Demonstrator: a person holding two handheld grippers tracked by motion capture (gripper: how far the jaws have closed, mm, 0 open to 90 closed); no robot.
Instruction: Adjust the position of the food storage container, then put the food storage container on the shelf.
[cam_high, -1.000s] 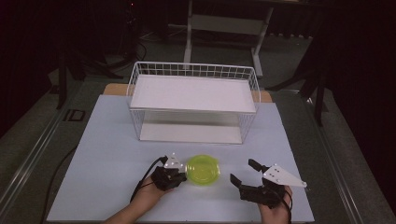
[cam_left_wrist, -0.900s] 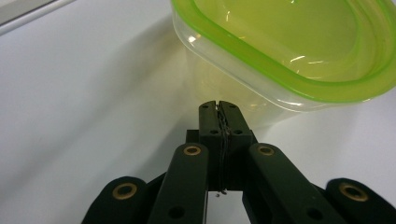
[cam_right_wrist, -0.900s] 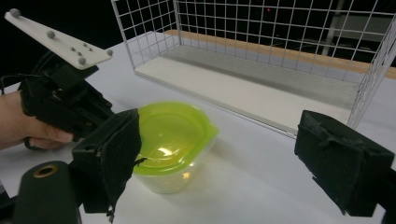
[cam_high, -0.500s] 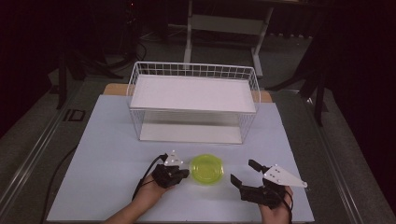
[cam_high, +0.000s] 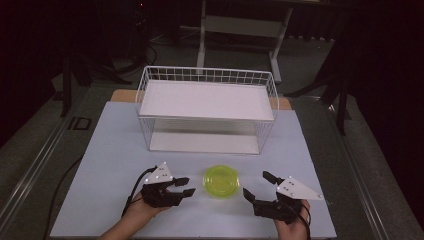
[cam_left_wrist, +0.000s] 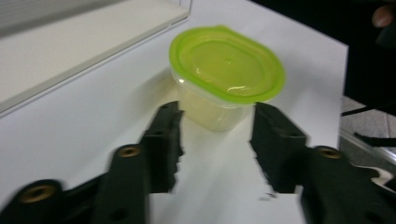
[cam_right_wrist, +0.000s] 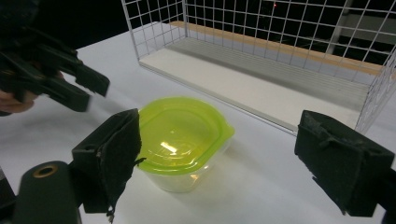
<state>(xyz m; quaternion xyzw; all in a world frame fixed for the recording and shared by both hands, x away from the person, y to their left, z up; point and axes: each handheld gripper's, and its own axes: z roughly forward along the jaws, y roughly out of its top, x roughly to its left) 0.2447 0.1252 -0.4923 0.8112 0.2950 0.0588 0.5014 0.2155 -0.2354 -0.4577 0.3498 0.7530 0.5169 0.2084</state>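
A white table surface (cam_high: 100, 165) carries a white wire-mesh two-tier rack with flat white shelves (cam_high: 207, 107) at its far middle, and in front of that rack, on the bare table near the person's edge, sits a small clear plastic container with a lime-green snap-on lid (cam_high: 221, 181). The container stands upright, lid on top, between the two tools: the left gripper (cam_high: 182, 186) lies just beside it on its left, and the right gripper (cam_high: 257, 186) lies a little farther off on its right, so the left hand looks the nearer of the two. Neither tool touches the container. In the left gripper view the black jaws stand apart and empty, with the container straight ahead of the gap and just beyond the tips, so a short forward push would probably bring the jaws around its clear wall. In the right gripper view the jaws are spread wider still, also empty, with the container ahead and toward the left jaw. The lid is a rounded oval, not a true circle; in the left gripper view its long axis runs roughly across the jaw gap, with a small tab (cam_left_wrist: 225, 29) on the far rim, toward the rack.
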